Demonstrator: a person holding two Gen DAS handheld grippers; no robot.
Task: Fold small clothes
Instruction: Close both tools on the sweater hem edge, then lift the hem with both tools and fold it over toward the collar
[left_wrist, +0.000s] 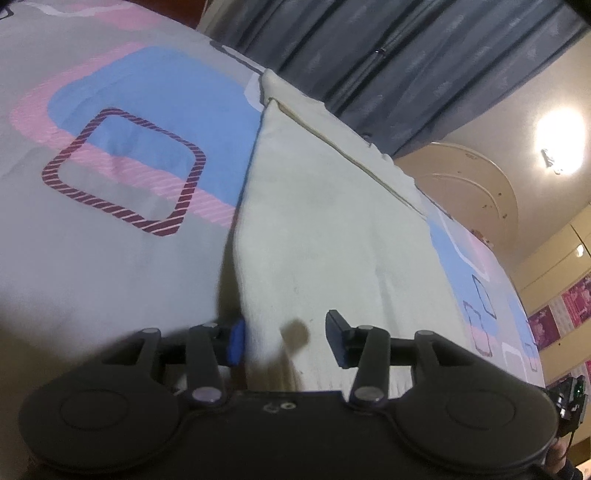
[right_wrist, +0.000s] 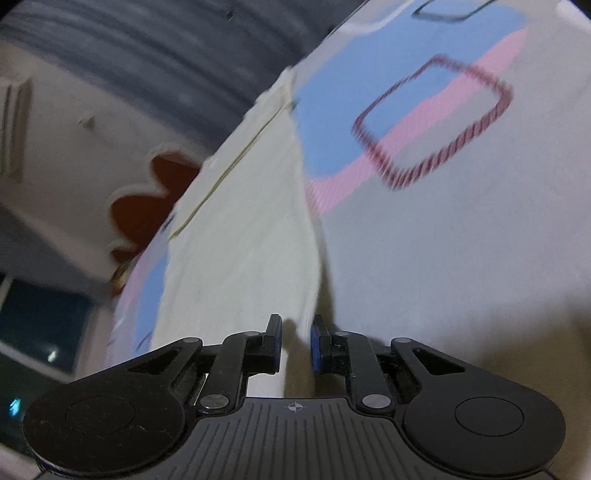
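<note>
- where the right gripper (right_wrist: 295, 343) sits nearest its lens, its jaws are narrowed onto the near edge of the cream cloth (right_wrist: 243, 236), blue pads pressing the lifted fold from both sides.
- left gripper (left_wrist: 286, 338): jaws apart, near corner of the cream cloth (left_wrist: 325, 221) lies between them; the blue pad on one finger is just beside the cloth edge, the other finger clear of it, so no clamp is visible.
- the cloth lies flat beyond both grippers on a grey bedsheet (left_wrist: 92, 258), a thin tan seam line running across its far part.
- sheet print: blue and pink blocks, with a maroon striped square outline (left_wrist: 123, 171) beside the cloth.
- far side, left view: dark grey curtains (left_wrist: 406, 66), beige wall with arched moulding, a bright ceiling lamp (left_wrist: 559, 142), pink posters (left_wrist: 569, 306) at the edge.
- right view is motion-blurred; a red shape on a pale wall (right_wrist: 155, 199) sits beyond the bed.
</note>
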